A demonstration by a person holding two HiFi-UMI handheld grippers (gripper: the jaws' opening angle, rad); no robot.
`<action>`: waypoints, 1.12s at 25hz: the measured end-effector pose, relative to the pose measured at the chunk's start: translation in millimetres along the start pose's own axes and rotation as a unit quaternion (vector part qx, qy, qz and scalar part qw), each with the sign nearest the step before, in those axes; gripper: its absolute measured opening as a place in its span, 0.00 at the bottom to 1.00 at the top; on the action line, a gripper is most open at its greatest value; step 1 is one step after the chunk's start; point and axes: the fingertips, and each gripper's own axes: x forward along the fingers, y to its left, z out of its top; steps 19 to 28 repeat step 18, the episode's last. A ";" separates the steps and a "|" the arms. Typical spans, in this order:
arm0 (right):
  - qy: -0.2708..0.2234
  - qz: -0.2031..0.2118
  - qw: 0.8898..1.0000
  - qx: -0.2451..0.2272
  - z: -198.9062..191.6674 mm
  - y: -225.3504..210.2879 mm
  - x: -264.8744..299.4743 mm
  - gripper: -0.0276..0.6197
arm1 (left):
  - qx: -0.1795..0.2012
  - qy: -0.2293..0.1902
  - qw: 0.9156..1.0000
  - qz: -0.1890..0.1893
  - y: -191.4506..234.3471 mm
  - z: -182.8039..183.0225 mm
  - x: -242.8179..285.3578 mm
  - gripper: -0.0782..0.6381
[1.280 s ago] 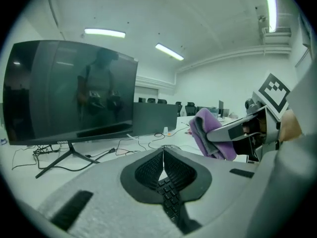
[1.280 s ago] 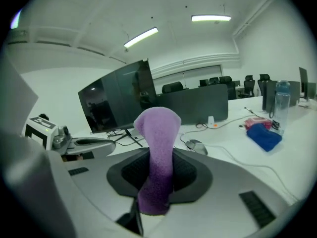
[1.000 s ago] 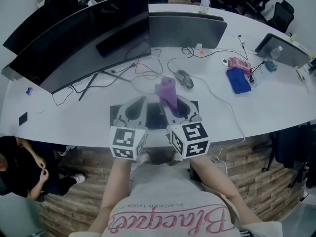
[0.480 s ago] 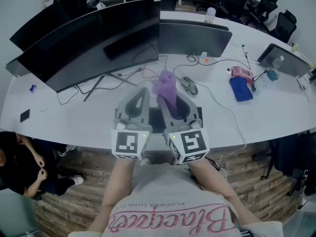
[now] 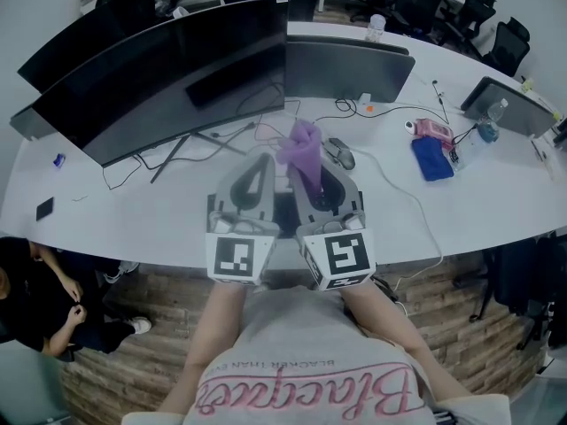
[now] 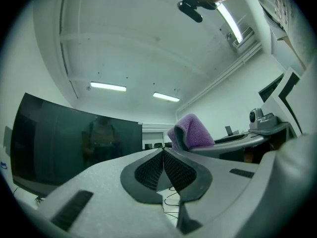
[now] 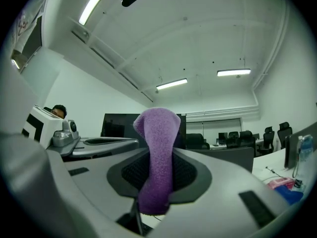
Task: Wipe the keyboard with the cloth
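My right gripper (image 5: pixel 312 173) is raised above the desk's front edge, shut on a purple cloth (image 5: pixel 301 151) that sticks up from its tips. In the right gripper view the cloth (image 7: pixel 158 152) is folded over and pinched between the two pads. Beside it my left gripper (image 5: pixel 263 163) is also raised; in the left gripper view its jaws (image 6: pixel 163 153) meet with nothing between them, and the cloth (image 6: pixel 192 132) shows to its right. Both gripper views point up at the ceiling. The keyboard (image 5: pixel 285 211) is mostly hidden under the grippers; only a dark strip shows between them.
A wide curved monitor (image 5: pixel 159 69) and a second screen (image 5: pixel 347 62) stand at the back, with loose cables between them. A mouse (image 5: pixel 337 152) lies just right of the cloth. Farther right are a blue cloth (image 5: pixel 431 159), a pink object (image 5: pixel 431 129) and a bottle (image 5: pixel 485 120). A person (image 5: pixel 35 299) sits at lower left.
Both grippers have risen a little and tilted upward together. The cloth stays in the right gripper and now stands slightly higher and farther right.
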 end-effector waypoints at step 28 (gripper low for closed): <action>0.010 0.001 1.000 -0.002 -6.5 5.3 -0.3 0.18 | 0.010 0.006 1.000 -0.024 -8.4 -1.9 1.2 0.12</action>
